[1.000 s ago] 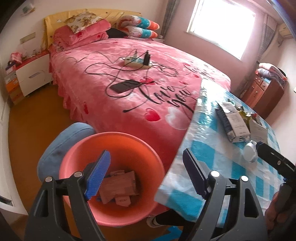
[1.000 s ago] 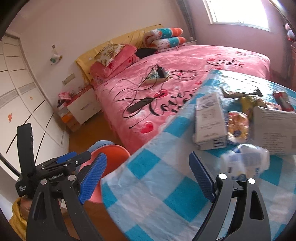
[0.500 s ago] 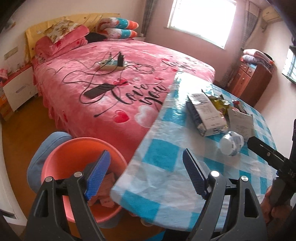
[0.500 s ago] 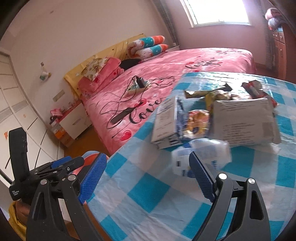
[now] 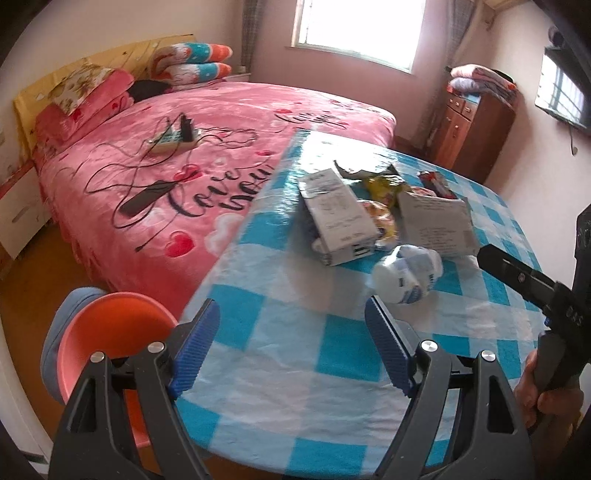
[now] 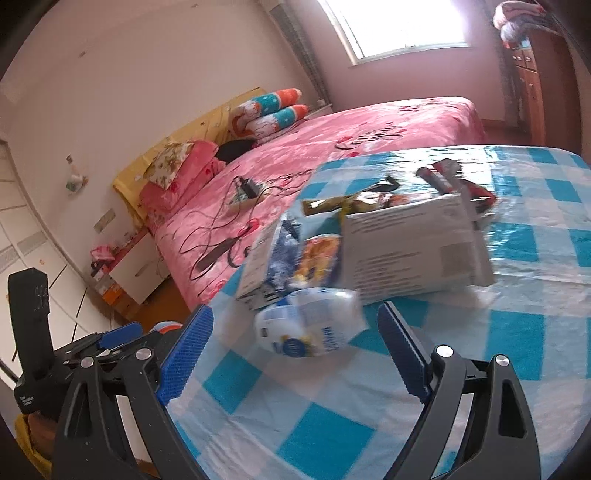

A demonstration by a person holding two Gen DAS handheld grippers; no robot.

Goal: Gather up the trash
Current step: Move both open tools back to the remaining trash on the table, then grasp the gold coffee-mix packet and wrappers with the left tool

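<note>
Both grippers hover with jaws spread wide and nothing between their blue pads, above a table (image 5: 280,332) covered in a blue-and-white checked cloth. The right gripper (image 6: 295,354) faces a crumpled white-and-blue plastic wrapper (image 6: 310,325), which lies on the cloth just beyond its fingertips and roughly centred in the gap, not touched by either pad. From the left gripper (image 5: 291,347), the same wrapper (image 5: 406,273) sits just past the right-hand fingertip, slightly to the right of the gap. Farther off, touching or overlapping one another, lie a grey carton (image 5: 336,214), a grey paper bag with printed text (image 6: 410,243) and a yellow snack packet (image 5: 384,184), with a red wrapper (image 6: 454,181) at the far side of the pile. An orange-pink bucket (image 5: 110,332) stands on the floor below the table's near left edge, beside the left gripper's left finger. A bed (image 5: 207,147) with a pink spread, cables and a power strip fills the room to the left, under a bright window (image 5: 362,29).
</note>
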